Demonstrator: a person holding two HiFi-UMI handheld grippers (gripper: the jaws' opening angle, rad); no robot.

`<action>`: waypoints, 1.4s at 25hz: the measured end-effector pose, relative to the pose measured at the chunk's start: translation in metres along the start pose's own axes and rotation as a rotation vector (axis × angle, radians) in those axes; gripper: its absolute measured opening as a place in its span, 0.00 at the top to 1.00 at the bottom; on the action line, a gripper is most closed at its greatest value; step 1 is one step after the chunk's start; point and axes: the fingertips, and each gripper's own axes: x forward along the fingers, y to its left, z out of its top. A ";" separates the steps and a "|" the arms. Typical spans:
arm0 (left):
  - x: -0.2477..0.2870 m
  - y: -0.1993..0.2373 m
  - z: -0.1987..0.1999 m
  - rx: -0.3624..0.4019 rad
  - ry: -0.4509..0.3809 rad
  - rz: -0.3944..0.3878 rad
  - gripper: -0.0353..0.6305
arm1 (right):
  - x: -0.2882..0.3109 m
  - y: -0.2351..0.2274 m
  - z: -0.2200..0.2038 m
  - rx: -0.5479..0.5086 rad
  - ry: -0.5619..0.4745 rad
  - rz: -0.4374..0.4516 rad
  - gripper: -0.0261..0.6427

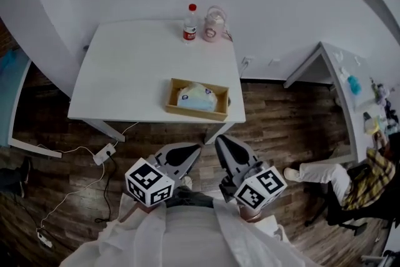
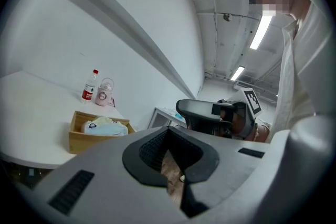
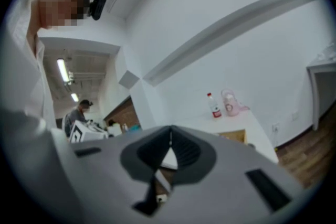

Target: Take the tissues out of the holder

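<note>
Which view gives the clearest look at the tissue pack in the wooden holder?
Head view: it looks down into the open light-wood holder, showing the pale blue-and-white tissue pack whole. The left gripper view shows its top above the rim. The right gripper view shows only a holder corner.

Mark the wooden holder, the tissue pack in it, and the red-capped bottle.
Shallow wooden holder (image 1: 195, 111), head view, on its front wall.
Pale blue soft tissue pack (image 1: 199, 98), head view, on its top middle.
Clear plastic bottle with red cap (image 1: 189, 30), head view, on its label.
</note>
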 end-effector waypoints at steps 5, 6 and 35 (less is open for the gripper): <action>0.007 0.013 0.000 -0.022 0.018 0.029 0.93 | 0.015 -0.010 -0.008 0.020 0.054 0.016 0.94; 0.008 0.016 0.001 -0.021 0.020 0.034 0.93 | 0.018 -0.012 -0.008 0.024 0.058 0.018 0.94; 0.041 0.138 0.061 -0.096 0.007 -0.032 0.93 | 0.123 -0.059 0.024 0.049 0.120 -0.054 0.94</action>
